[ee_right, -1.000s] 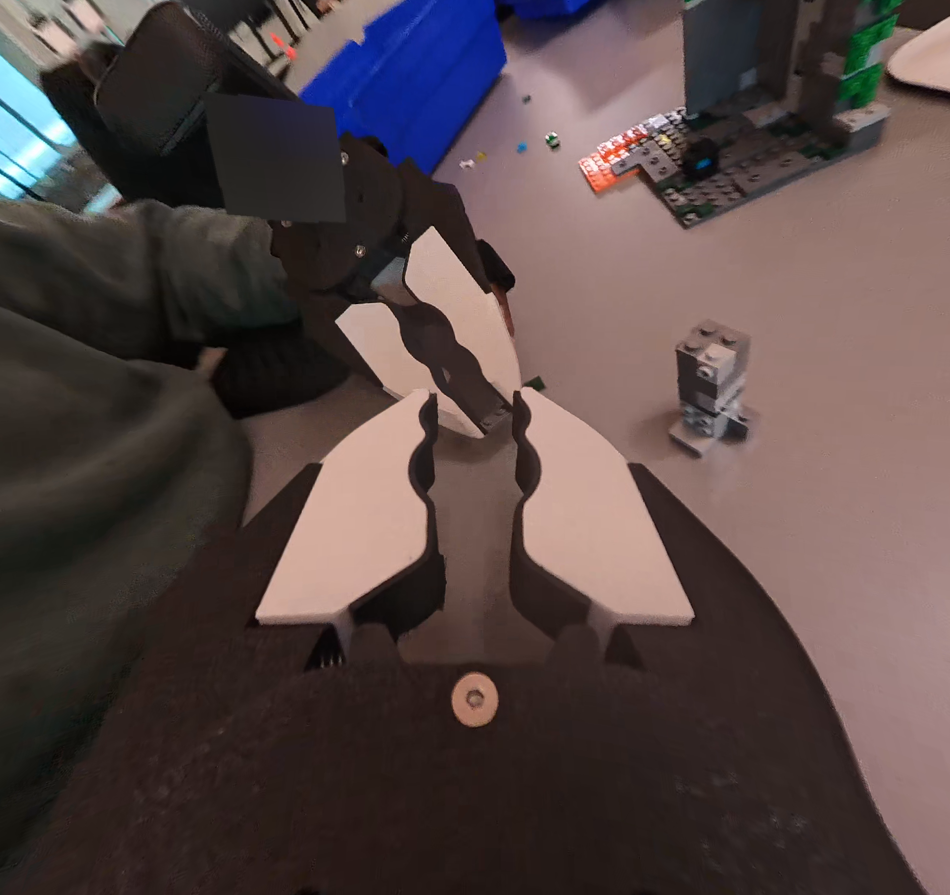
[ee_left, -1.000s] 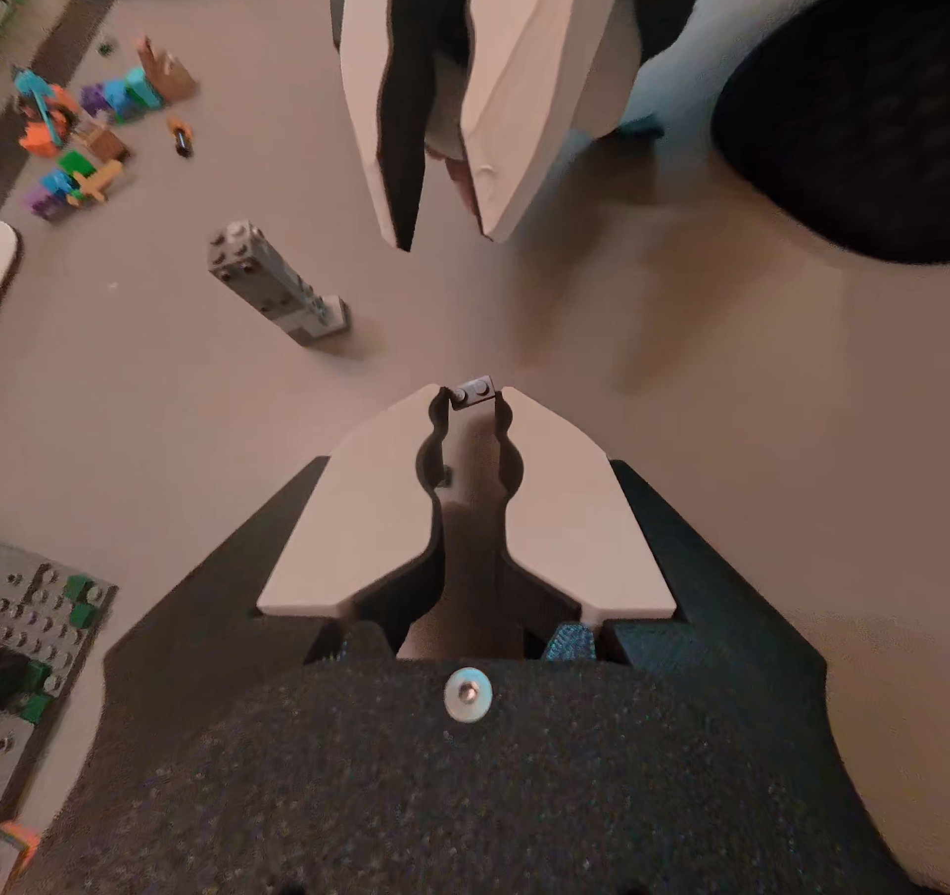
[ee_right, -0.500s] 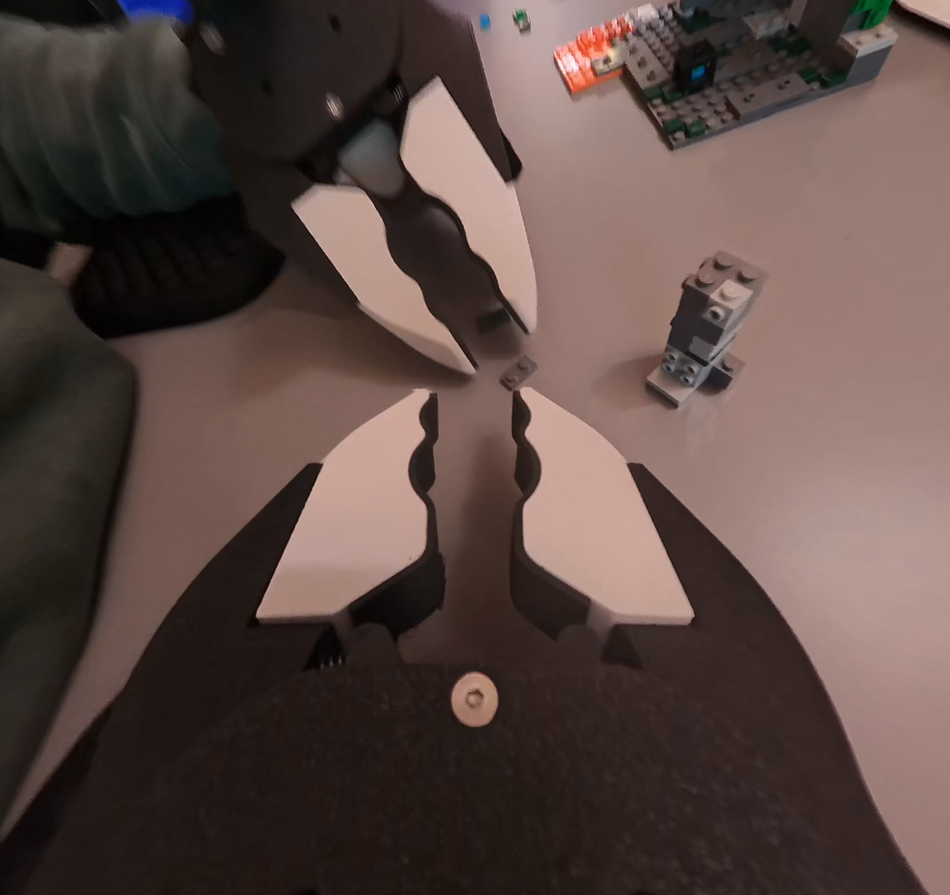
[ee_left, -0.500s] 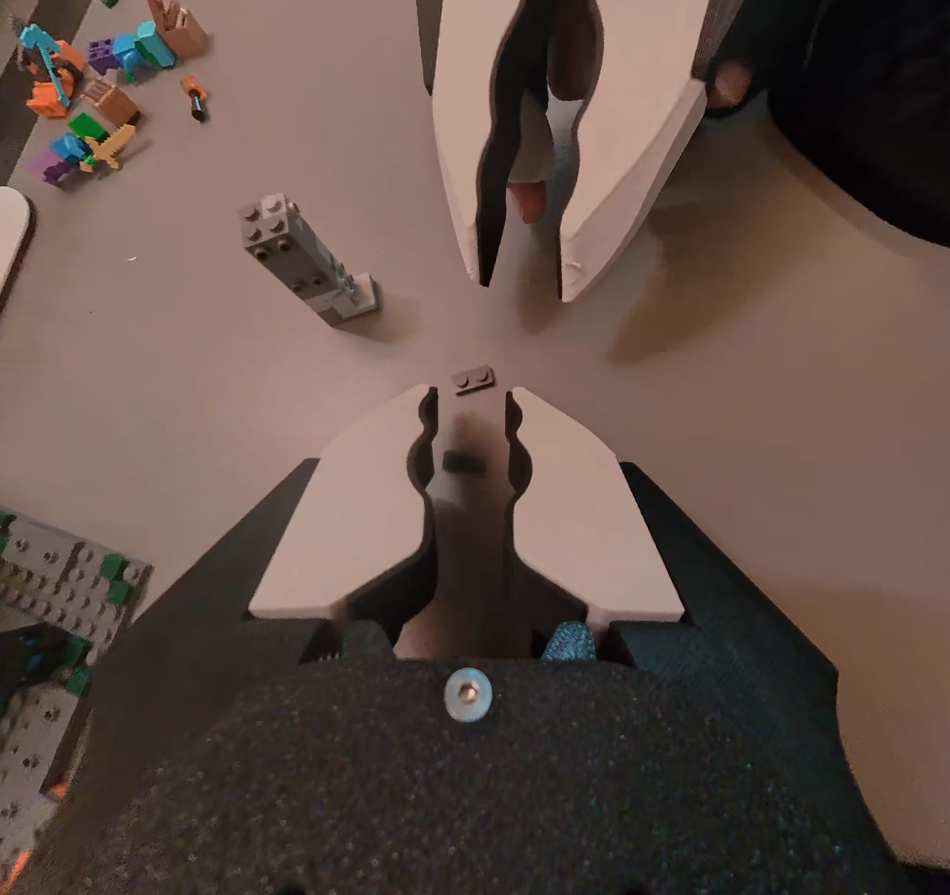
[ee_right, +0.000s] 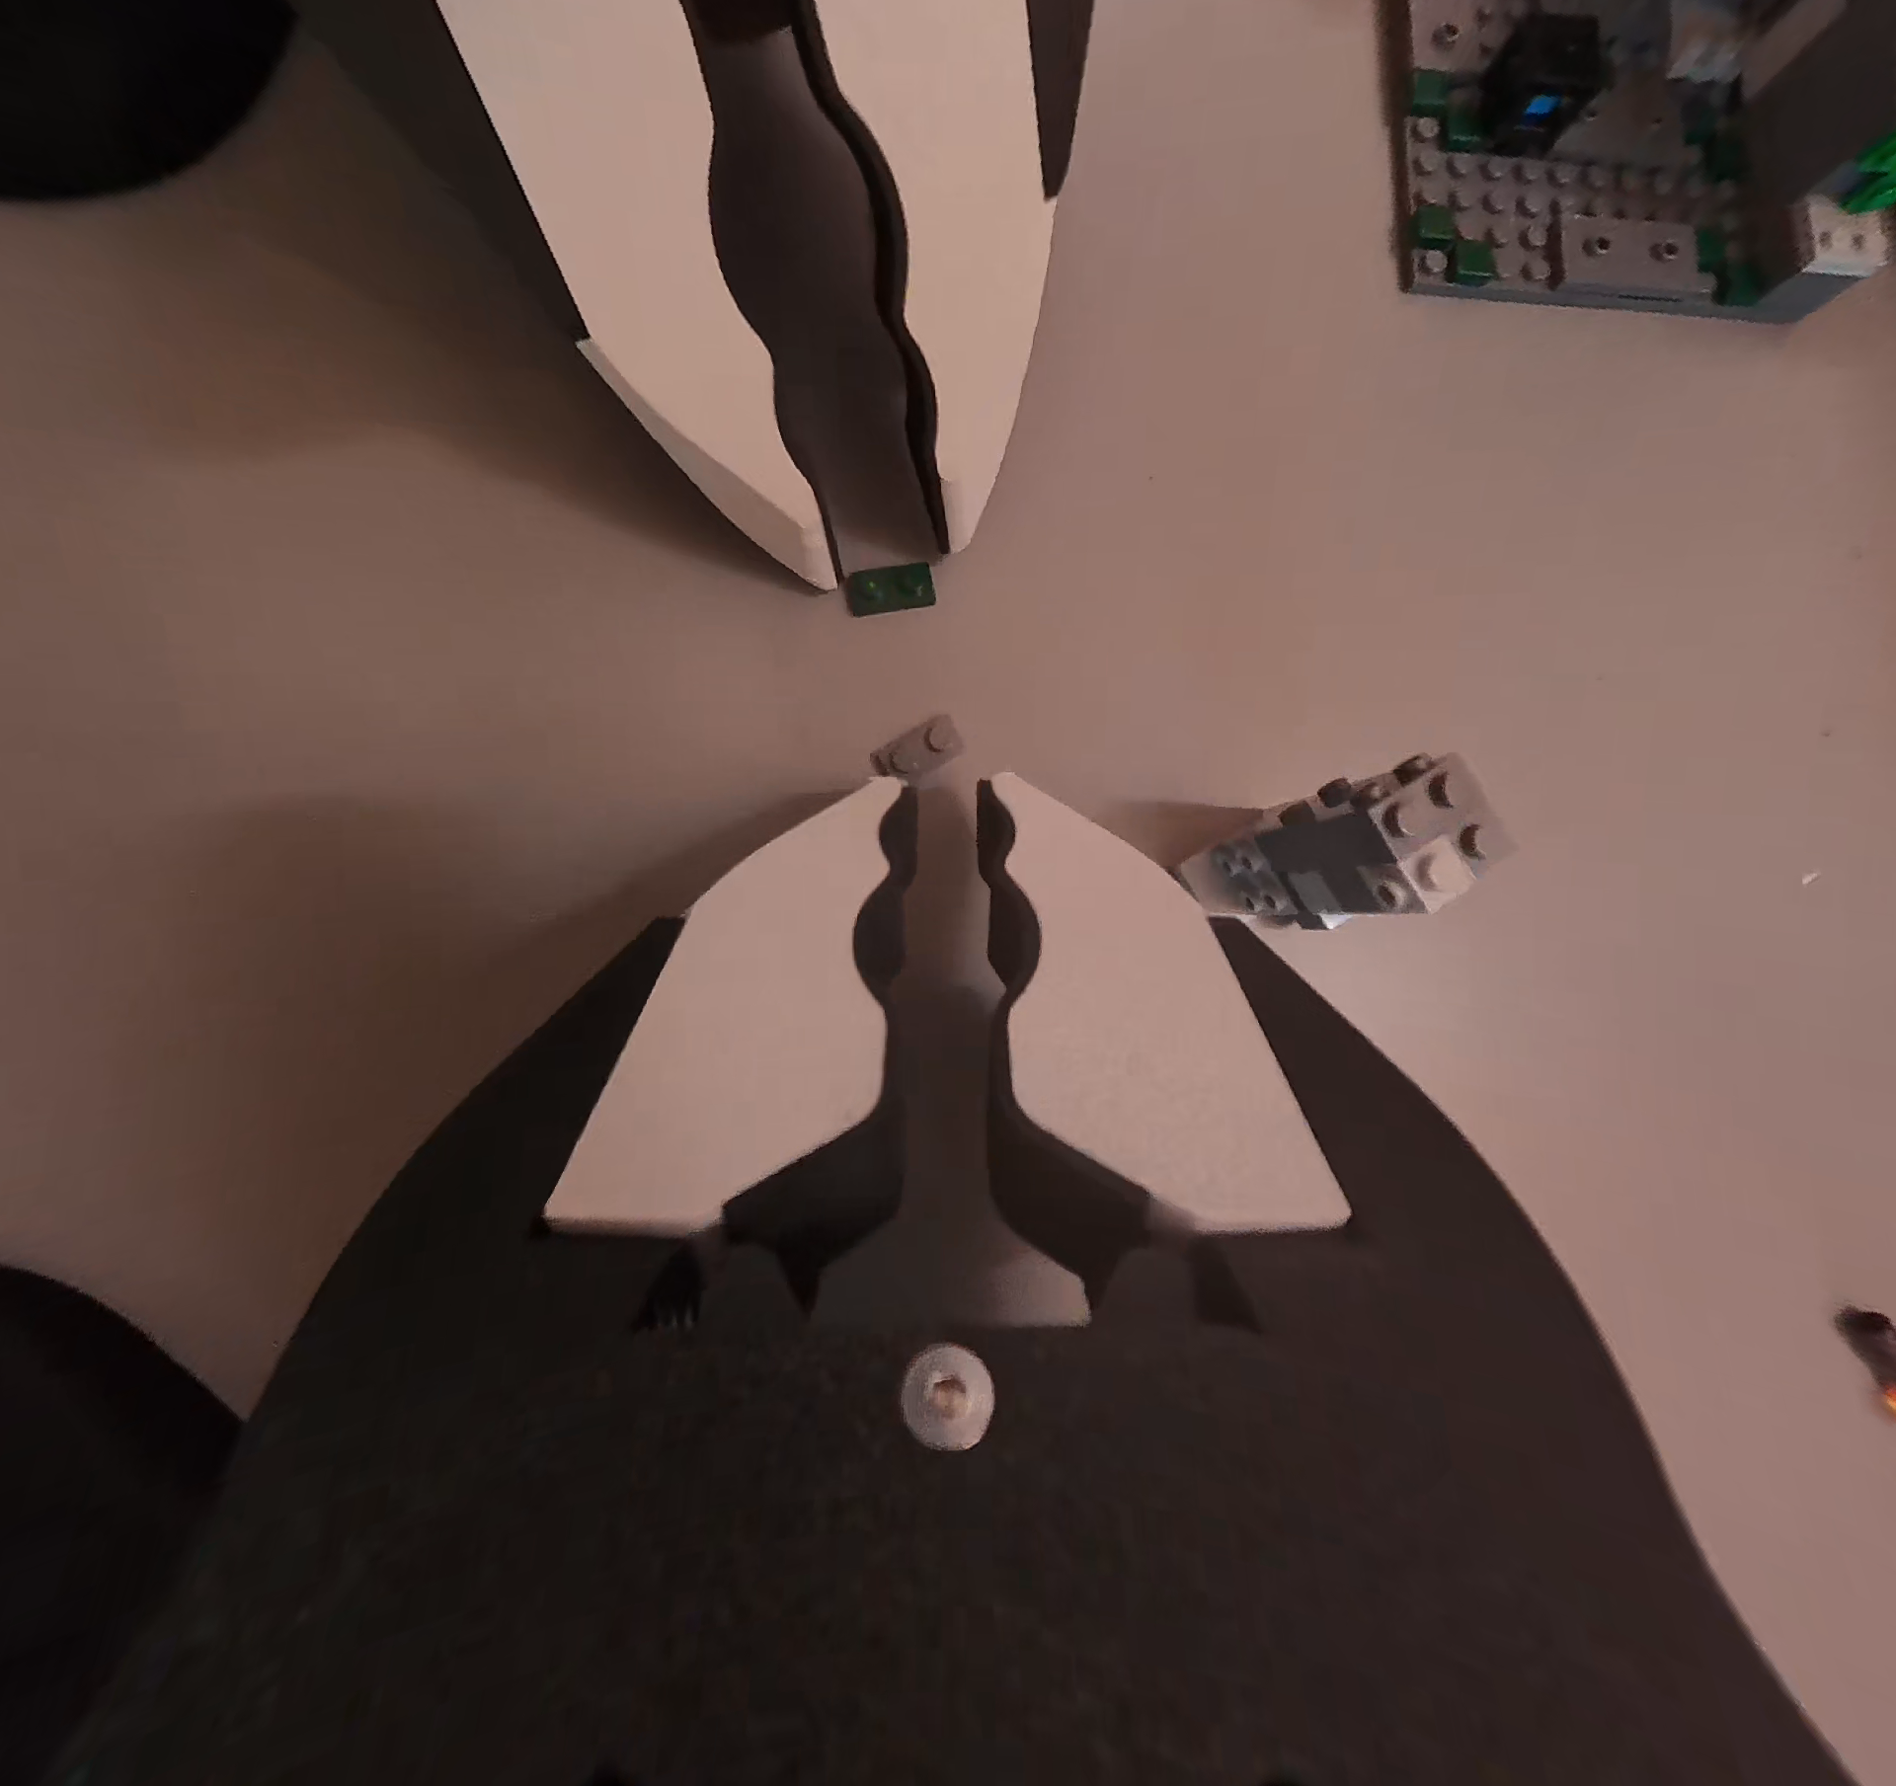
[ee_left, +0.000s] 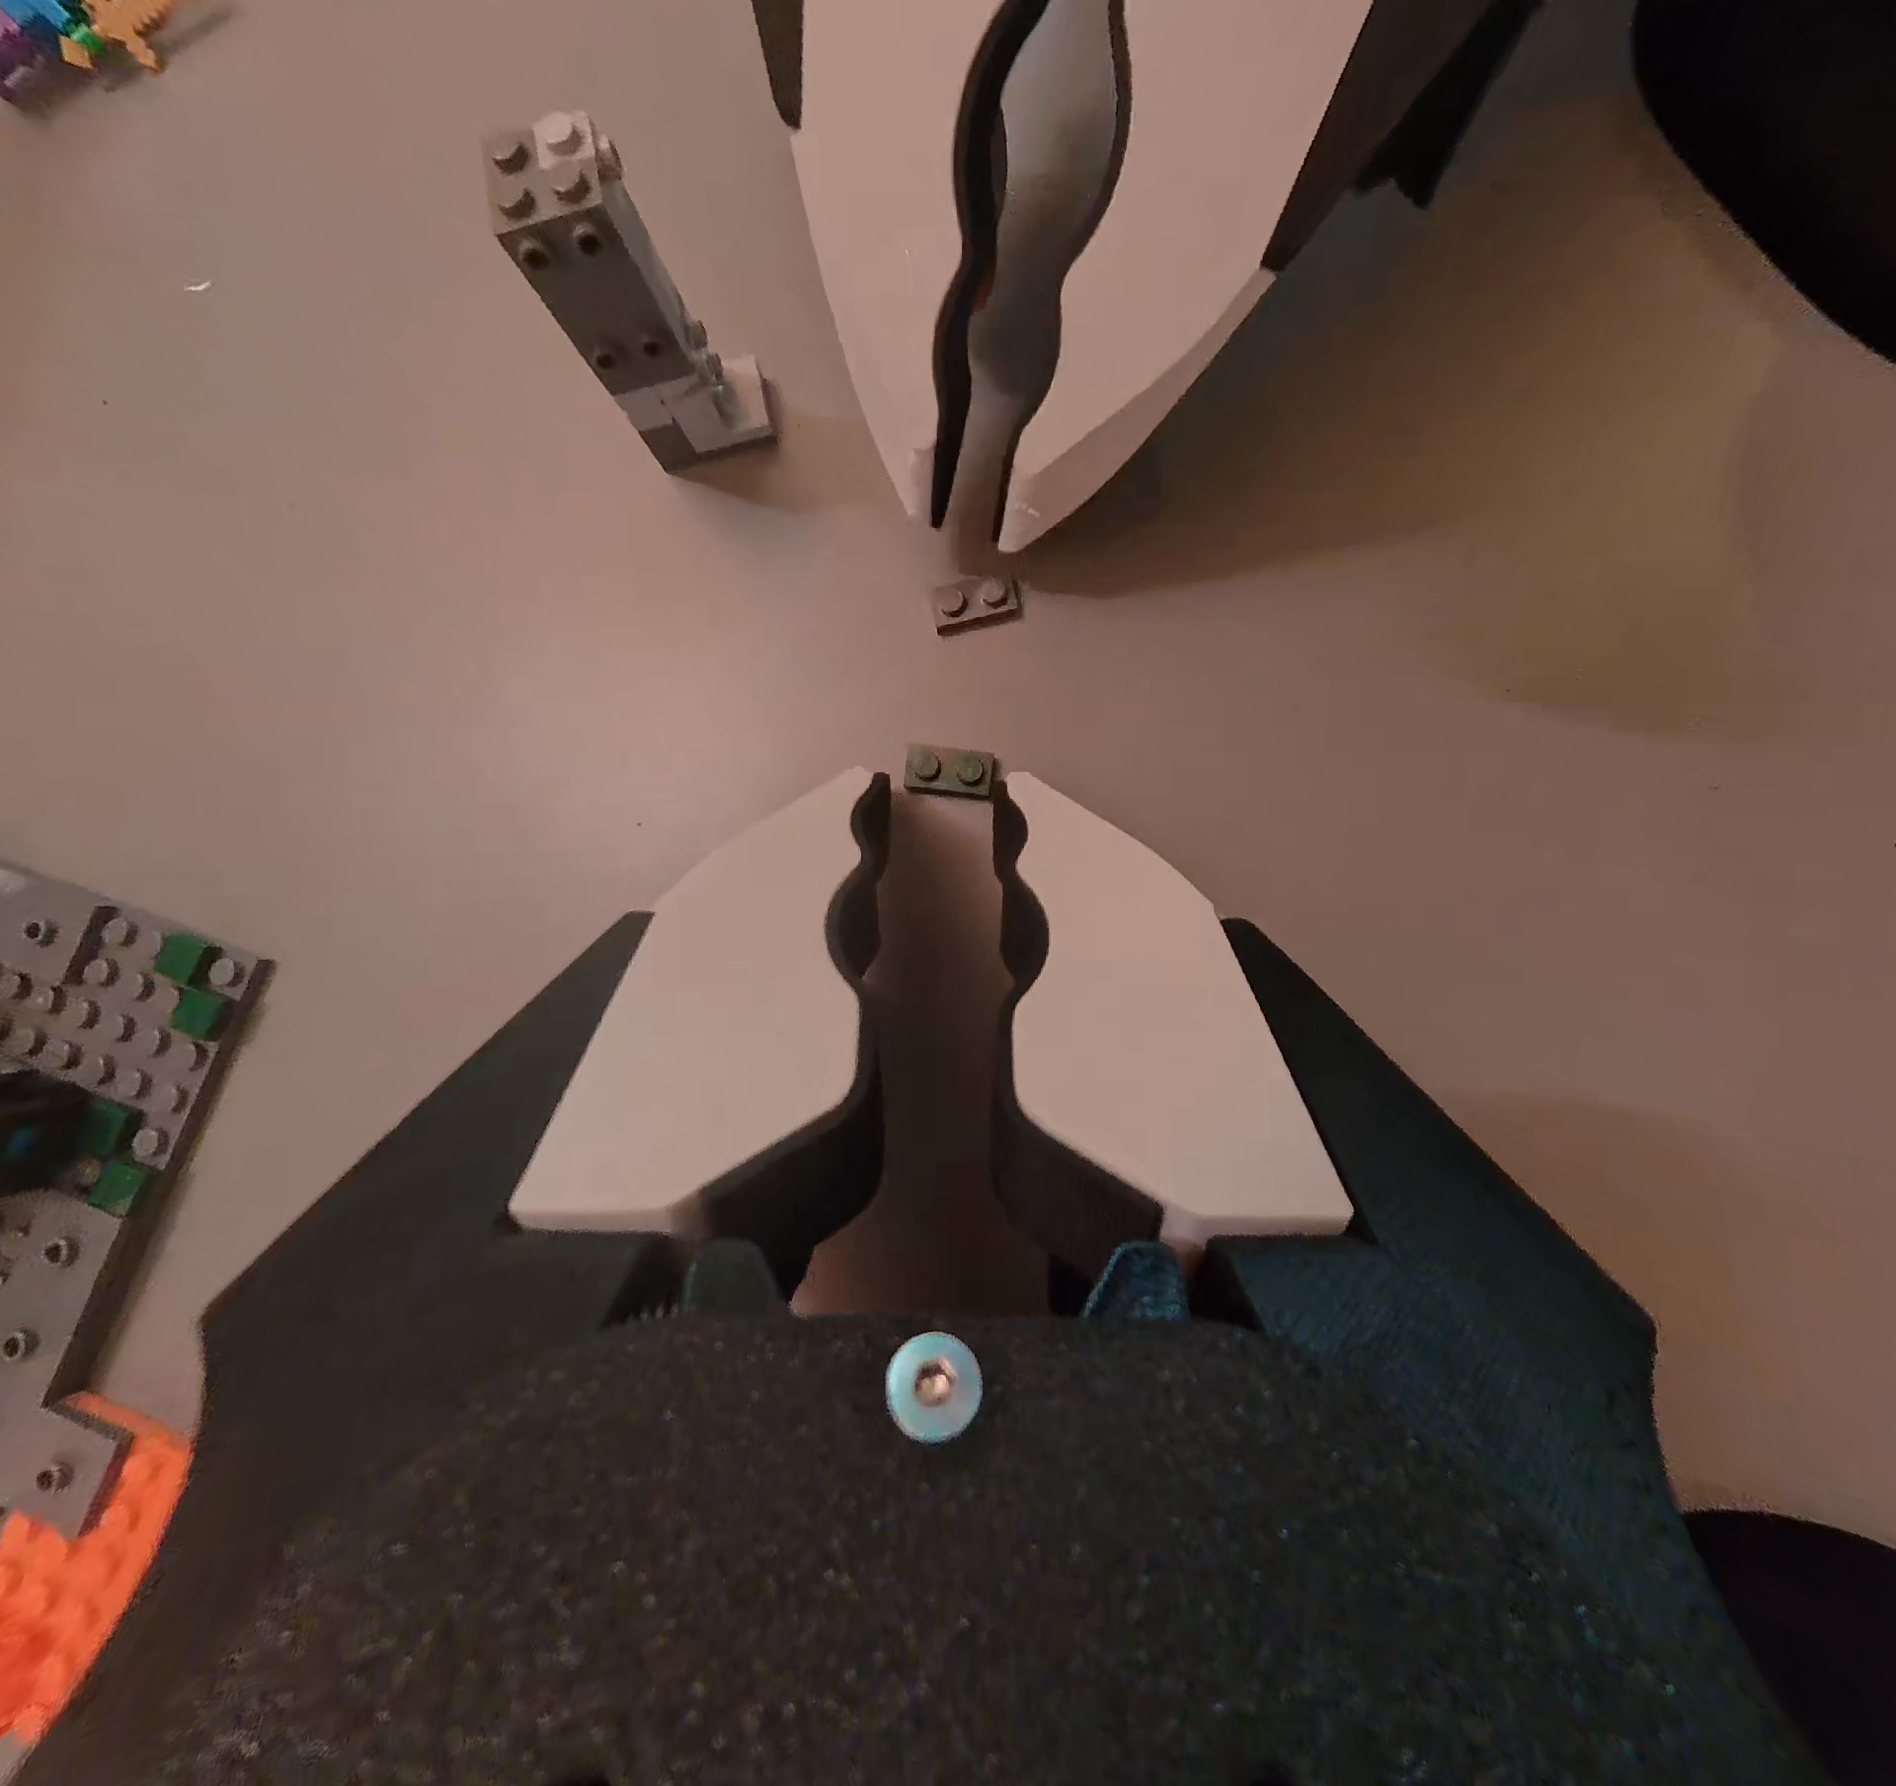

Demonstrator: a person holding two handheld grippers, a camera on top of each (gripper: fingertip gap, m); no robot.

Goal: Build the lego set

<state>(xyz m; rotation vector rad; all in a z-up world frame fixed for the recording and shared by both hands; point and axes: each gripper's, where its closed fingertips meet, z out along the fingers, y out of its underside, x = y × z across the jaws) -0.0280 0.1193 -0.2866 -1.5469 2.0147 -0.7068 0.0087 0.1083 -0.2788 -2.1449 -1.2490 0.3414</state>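
Note:
A dark green two-stud plate [ee_left: 950, 771] lies on the table right at the tips of my left gripper [ee_left: 939, 785], whose jaws stand a little apart on either side of it. It also shows in the right wrist view [ee_right: 891, 590]. A grey two-stud plate [ee_left: 977, 600] lies loose on the table just in front of my right gripper [ee_right: 942, 783], slightly askew [ee_right: 918, 747]. The right jaws are nearly together with a narrow gap and hold nothing. The two grippers face each other tip to tip, low over the table.
A small grey brick tower [ee_left: 616, 301] stands left of the right gripper [ee_left: 966, 516]. The grey studded baseplate with green and orange bricks [ee_left: 103, 1050] is at the lower left. The same build shows in the right wrist view [ee_right: 1590, 147]. Loose coloured pieces [ee_left: 92, 3] lie far left. About 5 centimetres separates my left fingertips from my right.
My left gripper let go of the grey plate, which now lies on the table. Both grippers came down closer to the table and each other. The right jaws narrowed.

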